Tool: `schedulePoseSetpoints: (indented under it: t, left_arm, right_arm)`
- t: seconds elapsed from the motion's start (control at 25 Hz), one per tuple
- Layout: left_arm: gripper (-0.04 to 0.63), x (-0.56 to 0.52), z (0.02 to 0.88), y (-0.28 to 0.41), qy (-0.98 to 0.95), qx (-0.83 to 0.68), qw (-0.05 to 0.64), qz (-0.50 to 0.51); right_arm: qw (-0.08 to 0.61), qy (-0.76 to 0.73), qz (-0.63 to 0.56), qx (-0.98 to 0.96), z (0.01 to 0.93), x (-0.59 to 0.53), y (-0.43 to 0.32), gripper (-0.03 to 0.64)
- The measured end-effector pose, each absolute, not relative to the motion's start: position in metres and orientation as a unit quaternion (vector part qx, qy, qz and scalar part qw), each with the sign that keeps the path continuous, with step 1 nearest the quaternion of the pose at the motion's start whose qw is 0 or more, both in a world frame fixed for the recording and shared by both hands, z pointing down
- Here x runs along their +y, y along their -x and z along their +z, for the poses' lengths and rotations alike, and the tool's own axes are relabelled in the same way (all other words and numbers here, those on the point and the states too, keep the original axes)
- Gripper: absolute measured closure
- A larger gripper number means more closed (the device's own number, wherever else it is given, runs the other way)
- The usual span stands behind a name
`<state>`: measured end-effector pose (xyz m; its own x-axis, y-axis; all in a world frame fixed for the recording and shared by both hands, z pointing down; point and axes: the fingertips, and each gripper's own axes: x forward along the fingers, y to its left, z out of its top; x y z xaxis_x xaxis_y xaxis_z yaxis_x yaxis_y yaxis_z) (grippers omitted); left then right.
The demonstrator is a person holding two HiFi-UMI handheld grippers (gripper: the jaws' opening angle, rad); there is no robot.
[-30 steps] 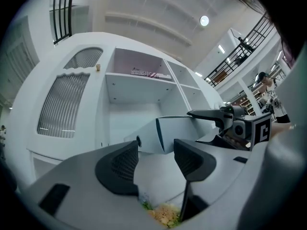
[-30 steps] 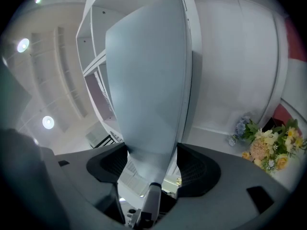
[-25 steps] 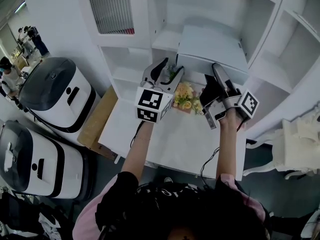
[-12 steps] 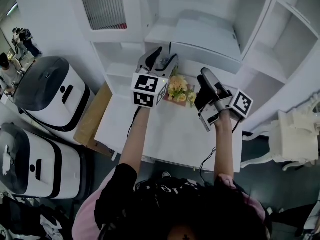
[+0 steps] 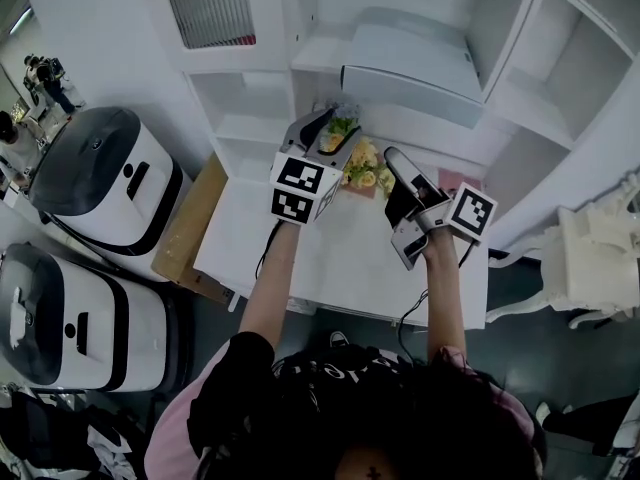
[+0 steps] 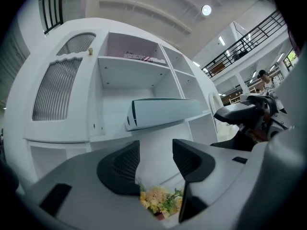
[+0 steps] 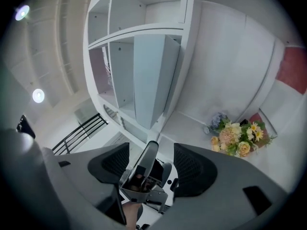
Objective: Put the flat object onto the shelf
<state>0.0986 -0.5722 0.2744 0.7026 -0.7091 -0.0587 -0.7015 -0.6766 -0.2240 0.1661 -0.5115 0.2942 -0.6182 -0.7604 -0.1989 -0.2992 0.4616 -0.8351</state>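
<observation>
1. Both forearms reach forward over the white table (image 5: pixel 340 268). The left gripper (image 5: pixel 325 133) points about level at the shelf unit (image 5: pixel 250 118), its jaws spread with nothing between them.
2. The right gripper (image 5: pixel 397 163) tips slightly upward and is rolled sideways. Its jaws are also apart and empty; in the right gripper view the left gripper shows beyond the gap.
3. The flat object (image 5: pixel 410 63) lies on a shelf board above the table, clear of both grippers.
4. A bouquet (image 5: pixel 362 168) sits on the table between the two grippers, under the left jaws. A pink square piece (image 5: pixel 460 180) lies just beside the right gripper.
5. The flat object is a smooth, pale grey-blue slab. The jaw pads (image 6: pixel 120 164) are black and ribbed. The shelf unit is glossy white with a slatted door (image 5: pixel 210 8).
</observation>
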Motion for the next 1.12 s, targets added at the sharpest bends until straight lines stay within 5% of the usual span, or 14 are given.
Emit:
schedulePoseSetpoints:
  t: [1.12]
  left_arm:
    - [0.371, -0.309, 0.449, -0.019, 0.96, 0.268, -0.063, -0.047]
  right_arm:
    - [0.203, 0.41, -0.344, 0.82, 0.414, -0.306, -0.085, 0.316]
